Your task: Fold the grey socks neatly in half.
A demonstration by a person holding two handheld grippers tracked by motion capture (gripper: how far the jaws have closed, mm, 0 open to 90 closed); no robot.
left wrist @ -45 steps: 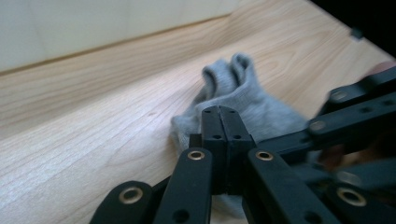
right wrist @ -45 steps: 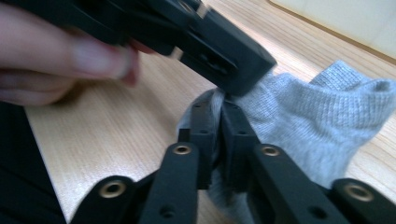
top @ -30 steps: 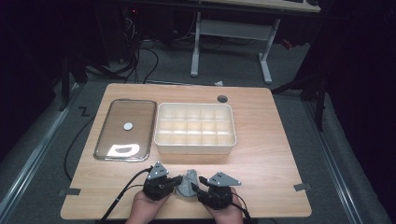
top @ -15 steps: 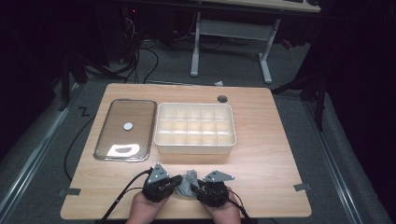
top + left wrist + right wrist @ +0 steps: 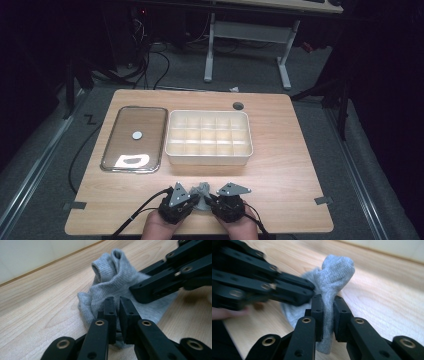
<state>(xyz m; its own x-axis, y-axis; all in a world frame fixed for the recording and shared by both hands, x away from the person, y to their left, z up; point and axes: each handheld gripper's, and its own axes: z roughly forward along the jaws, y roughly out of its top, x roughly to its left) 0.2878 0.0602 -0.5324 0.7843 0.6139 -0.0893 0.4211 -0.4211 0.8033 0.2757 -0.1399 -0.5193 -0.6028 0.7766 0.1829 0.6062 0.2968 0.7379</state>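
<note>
High view: a small grey sock (image 5: 202, 190) sits near the worktop's (image 5: 280, 165) front edge. Left claw (image 5: 115, 305) and right claw (image 5: 327, 305) each pinch it tight, maybe to stretch it flat.

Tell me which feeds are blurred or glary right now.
High view: dark surroundings, a white glare patch on the clear lid. Left gripper view: grey sock sharp, table's far edge soft. Right gripper view: the left gripper crossing it is motion-blurred, the sock and near jaws crisp.
</note>
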